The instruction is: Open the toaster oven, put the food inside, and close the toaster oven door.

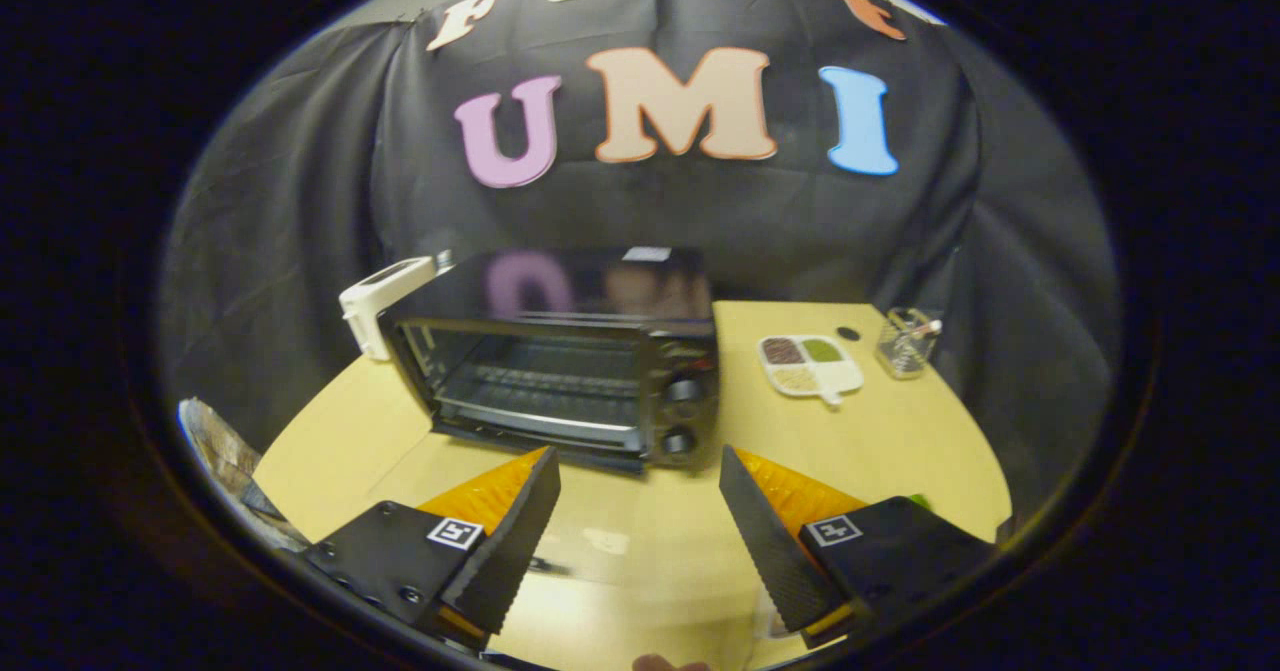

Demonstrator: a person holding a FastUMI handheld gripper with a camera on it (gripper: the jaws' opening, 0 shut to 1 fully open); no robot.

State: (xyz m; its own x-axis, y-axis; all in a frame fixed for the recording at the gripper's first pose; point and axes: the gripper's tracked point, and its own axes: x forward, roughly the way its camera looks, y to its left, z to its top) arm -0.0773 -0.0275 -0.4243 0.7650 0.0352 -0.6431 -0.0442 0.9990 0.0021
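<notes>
Jaws spread wide, empty, toaster oven (560, 361) ahead, divided dish (810, 364) beside it

We see the gripper (640, 471) as two wedge-shaped fingers (510, 541), each tapering to a narrow tip and ribbed with fine serrations along its inner face. Behind each finger sits a flat, dark mounting block — the left one (385, 556) carries small round screw heads near its edge. Each block bears a square white tag printed with a black coded pattern (455, 533). The fingers stand apart, with nothing between them — only bare table (900, 441) shows in the gap.
</notes>
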